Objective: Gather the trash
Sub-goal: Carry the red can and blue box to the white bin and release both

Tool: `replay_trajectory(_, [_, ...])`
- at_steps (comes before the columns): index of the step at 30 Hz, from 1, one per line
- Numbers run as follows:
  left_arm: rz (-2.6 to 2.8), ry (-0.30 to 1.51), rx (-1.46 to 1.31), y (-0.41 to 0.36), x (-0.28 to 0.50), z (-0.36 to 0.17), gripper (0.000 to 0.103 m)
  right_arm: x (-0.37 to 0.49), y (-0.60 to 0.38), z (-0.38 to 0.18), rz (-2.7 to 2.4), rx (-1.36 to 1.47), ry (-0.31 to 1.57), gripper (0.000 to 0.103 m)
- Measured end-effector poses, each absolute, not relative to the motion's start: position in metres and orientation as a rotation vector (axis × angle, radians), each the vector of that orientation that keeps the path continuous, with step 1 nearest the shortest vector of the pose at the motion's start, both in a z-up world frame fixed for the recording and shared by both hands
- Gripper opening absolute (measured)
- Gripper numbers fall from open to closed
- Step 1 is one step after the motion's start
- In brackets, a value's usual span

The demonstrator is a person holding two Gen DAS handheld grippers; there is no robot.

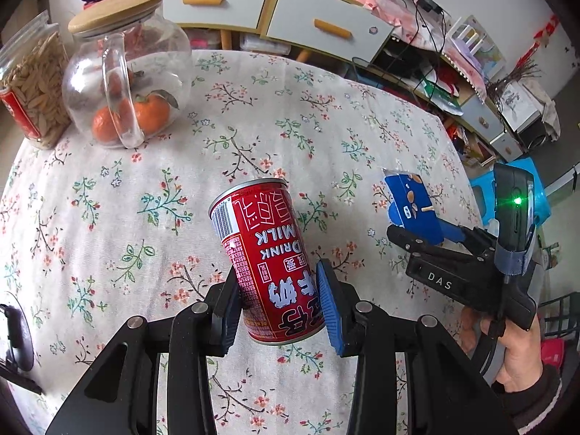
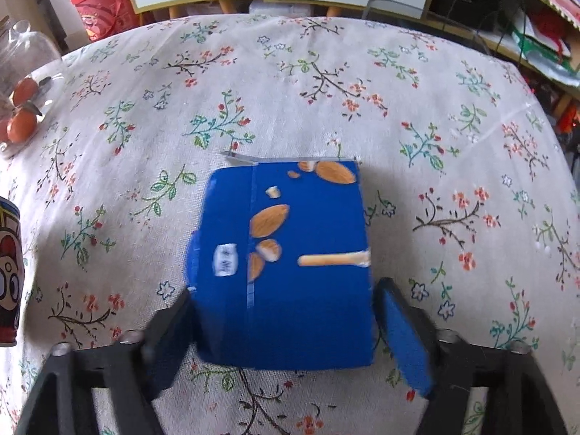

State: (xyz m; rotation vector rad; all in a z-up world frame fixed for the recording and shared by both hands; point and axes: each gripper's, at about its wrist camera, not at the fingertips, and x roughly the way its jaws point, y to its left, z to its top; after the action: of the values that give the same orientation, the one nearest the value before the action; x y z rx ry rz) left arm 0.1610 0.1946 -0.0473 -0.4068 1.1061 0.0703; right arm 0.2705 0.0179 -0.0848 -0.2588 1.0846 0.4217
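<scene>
A red milk drink can (image 1: pixel 268 261) is held tilted above the floral tablecloth (image 1: pixel 253 134). My left gripper (image 1: pixel 279 304) is shut on the can's lower part. A blue snack box (image 2: pixel 286 264) with almond pictures sits between the fingers of my right gripper (image 2: pixel 286 330), which is shut on it. In the left wrist view the box (image 1: pixel 413 203) and the right gripper (image 1: pixel 417 228) show at the right, above the table. The can's edge shows at the far left of the right wrist view (image 2: pixel 9 272).
A glass jar with tangerines (image 1: pixel 127 79) and a seed jar (image 1: pixel 32 90) stand at the table's back left. A drawer cabinet (image 1: pixel 253 3) and cluttered shelves (image 1: pixel 471 79) lie beyond the table. A blue stool (image 1: pixel 507 188) stands to the right.
</scene>
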Motion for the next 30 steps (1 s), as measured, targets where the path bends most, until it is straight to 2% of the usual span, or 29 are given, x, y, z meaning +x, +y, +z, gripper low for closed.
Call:
replay_trajectory(14, [0.035,1.053,-0.409,0.177,0.157,-0.023,0.041,0.251,0.006,-0.057,0.438,-0.259,1.051,0.073])
replay_trajectory(30, [-0.082,1.029,-0.351,0.104,0.173,-0.005,0.041,0.246,-0.083,-0.027,0.349,-0.198,1.035,0.073])
